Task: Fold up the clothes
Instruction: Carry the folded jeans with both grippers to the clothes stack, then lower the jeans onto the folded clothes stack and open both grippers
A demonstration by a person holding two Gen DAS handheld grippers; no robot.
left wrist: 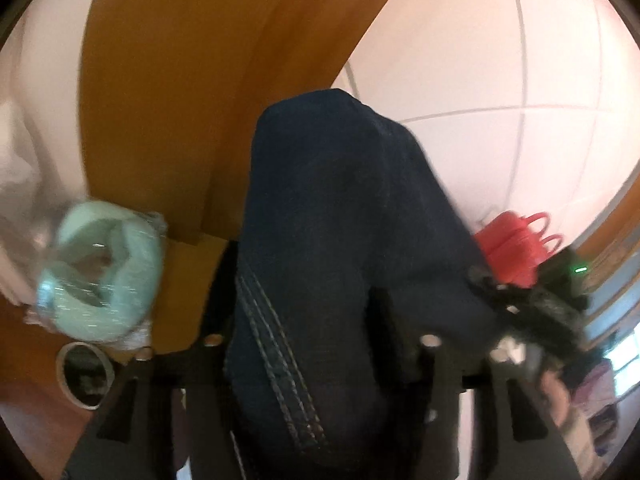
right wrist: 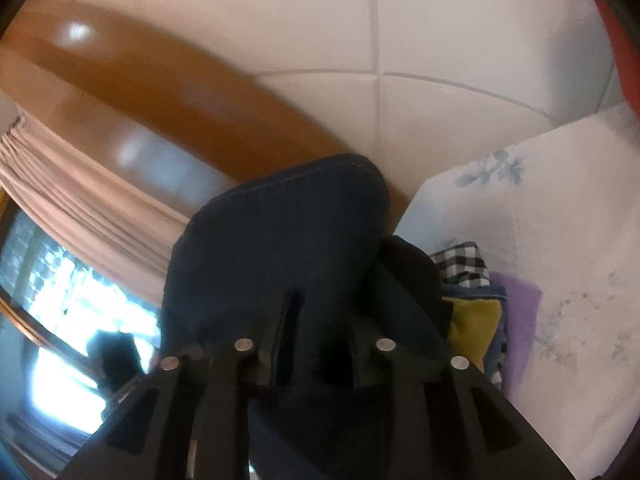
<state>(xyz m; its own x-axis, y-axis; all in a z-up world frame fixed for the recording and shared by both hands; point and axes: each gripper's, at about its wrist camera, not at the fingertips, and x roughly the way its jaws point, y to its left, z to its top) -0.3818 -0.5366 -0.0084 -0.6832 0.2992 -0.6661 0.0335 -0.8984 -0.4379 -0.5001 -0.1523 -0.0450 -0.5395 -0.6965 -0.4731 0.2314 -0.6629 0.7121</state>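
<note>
Dark navy denim, the jeans (left wrist: 340, 216) fill the centre of both wrist views, pale double stitching low in the left one. The left gripper (left wrist: 308, 280) and right gripper (right wrist: 320, 300) each pinch a bunched fold.

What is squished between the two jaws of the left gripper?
Dark blue jeans fill the gap between the left gripper's jaws, as the left wrist view shows.

Dark blue jeans (left wrist: 332, 240), pale double-stitched seam, bunched and lifted off any surface, draped over both cameras' near view.
</note>
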